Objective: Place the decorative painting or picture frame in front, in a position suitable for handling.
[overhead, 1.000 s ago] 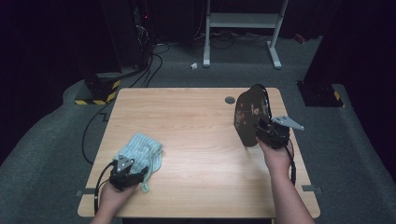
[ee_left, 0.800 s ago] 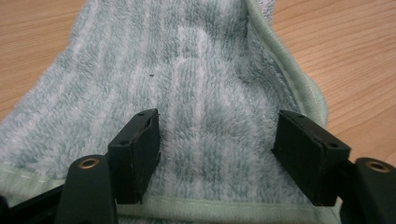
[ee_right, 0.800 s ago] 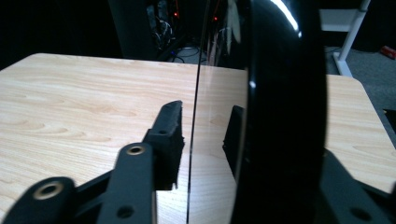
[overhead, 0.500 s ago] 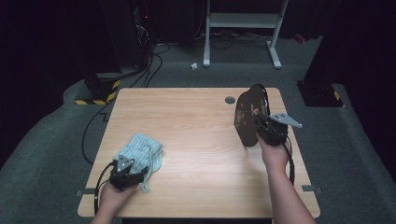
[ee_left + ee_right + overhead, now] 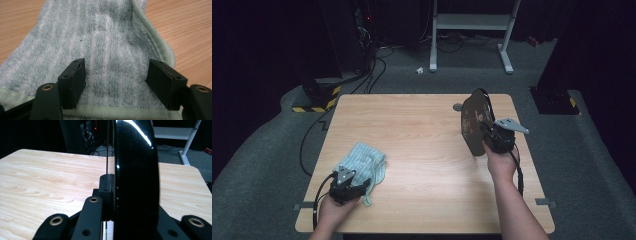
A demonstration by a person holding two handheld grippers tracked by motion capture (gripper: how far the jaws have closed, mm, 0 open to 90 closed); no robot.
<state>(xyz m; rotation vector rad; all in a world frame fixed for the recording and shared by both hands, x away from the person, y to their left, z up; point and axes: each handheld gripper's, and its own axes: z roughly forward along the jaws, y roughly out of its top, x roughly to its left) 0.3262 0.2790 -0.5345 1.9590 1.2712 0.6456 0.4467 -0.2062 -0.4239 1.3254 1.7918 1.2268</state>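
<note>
Where the right gripper clamps the pan, the far jaw is hidden behind the pan's shiny black side. Its jaws have just been closing and now pinch the pan's rim. The pan is round and dark, with brown spots inside, and stands on its edge on the table near the right side. Nothing lies in it. The left gripper rests on a striped blue-green towel near the table's front left corner, jaws apart, with towel between them.

We see a wooden desk on grey carpet, a white metal frame behind, black cables, dark surroundings.
</note>
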